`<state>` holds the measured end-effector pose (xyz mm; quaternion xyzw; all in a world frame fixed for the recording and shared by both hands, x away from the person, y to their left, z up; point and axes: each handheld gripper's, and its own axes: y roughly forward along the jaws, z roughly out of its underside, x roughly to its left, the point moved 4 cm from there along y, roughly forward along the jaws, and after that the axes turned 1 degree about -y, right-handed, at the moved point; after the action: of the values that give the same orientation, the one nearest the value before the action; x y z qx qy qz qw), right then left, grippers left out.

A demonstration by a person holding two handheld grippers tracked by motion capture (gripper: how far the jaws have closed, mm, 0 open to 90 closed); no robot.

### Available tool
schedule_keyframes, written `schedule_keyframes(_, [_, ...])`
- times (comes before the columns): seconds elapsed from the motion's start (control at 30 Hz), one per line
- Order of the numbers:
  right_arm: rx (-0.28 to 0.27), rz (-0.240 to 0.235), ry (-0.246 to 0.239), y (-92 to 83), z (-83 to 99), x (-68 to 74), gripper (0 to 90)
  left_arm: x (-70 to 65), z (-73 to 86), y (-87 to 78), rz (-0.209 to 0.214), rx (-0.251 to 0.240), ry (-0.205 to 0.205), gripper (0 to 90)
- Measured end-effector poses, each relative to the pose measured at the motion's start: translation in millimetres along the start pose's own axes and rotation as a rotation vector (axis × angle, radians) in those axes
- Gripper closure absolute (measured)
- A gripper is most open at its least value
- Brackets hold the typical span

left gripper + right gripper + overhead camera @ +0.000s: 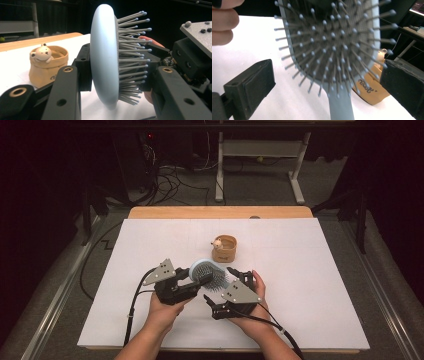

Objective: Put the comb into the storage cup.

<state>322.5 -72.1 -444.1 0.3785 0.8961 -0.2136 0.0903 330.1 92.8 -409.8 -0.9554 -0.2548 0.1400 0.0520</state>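
Now I have a small tan pot (224, 249) with a little bear figure on its rim standing on the white table (310, 285), just beyond my two grippers; nothing lies between it and them, and the rest of the sheet around my hands is bare. Cables and a desk frame sit on the floor past the far edge.

The brush (207, 274) is up off the table in my left gripper (192, 282), whose fingers (83, 67) are clamped on the head: one pad presses the smooth pale-blue back, the other sits among the bristle tips. My right gripper (222, 287) faces the bristle side with its fingers (249, 86) spread wide, one on each side of the head and touching nothing; the handle points down between them.

From above I see the brush between the two grippers and my hands under them. The left gripper view gives the head edge-on, with the pot to one side and the right gripper close behind the bristles. The right gripper view gives the bristle face head-on, with the pot partly hidden behind it.
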Motion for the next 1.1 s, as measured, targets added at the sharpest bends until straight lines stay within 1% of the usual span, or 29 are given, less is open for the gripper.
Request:
schedule_keyframes(0.13, [0.000,-0.008,0.000,-2.4,2.9,-1.2,0.3,2.0,-0.7,-2.4,-0.010,0.001,0.007,57.3])
schedule_keyframes(0.4, [-0.001,-0.018,0.014,-8.6,7.6,-5.7,0.3,9.0,-5.1,-12.8,-0.047,-0.020,0.012,57.3])
schedule_keyframes(0.53, [0.000,-0.015,0.022,-11.8,9.8,-9.1,0.3,10.6,-6.1,-15.6,-0.060,-0.024,0.018,57.3])
schedule_keyframes(0.63, [-0.001,-0.006,0.040,-16.8,13.2,-15.2,0.3,12.8,-7.2,-19.0,-0.072,-0.027,0.022,57.3])
schedule_keyframes(0.7, [0.002,-0.002,0.043,-18.0,14.4,-17.1,0.3,13.4,-7.5,-20.1,-0.076,-0.026,0.024,57.3])
schedule_keyframes(0.73, [0.008,0.004,0.044,-20.8,17.0,-21.3,0.3,14.7,-8.2,-22.2,-0.089,-0.029,0.029,57.3])
schedule_keyframes(0.8, [0.010,0.014,0.051,-23.5,20.3,-26.2,0.3,16.1,-8.5,-24.5,-0.098,-0.031,0.032,57.3])
schedule_keyframes(1.03, [0.025,0.043,0.102,-34.4,35.3,-43.5,0.3,20.4,-9.8,-31.3,-0.130,-0.028,0.049,57.3])
schedule_keyframes(1.07, [0.025,0.043,0.102,-34.4,35.3,-43.5,0.3,20.4,-9.8,-31.3,-0.130,-0.028,0.049,57.3])
schedule_keyframes(1.1, [0.028,0.049,0.116,-37.3,39.7,-48.1,0.3,21.2,-9.3,-33.0,-0.138,-0.024,0.057,57.2])
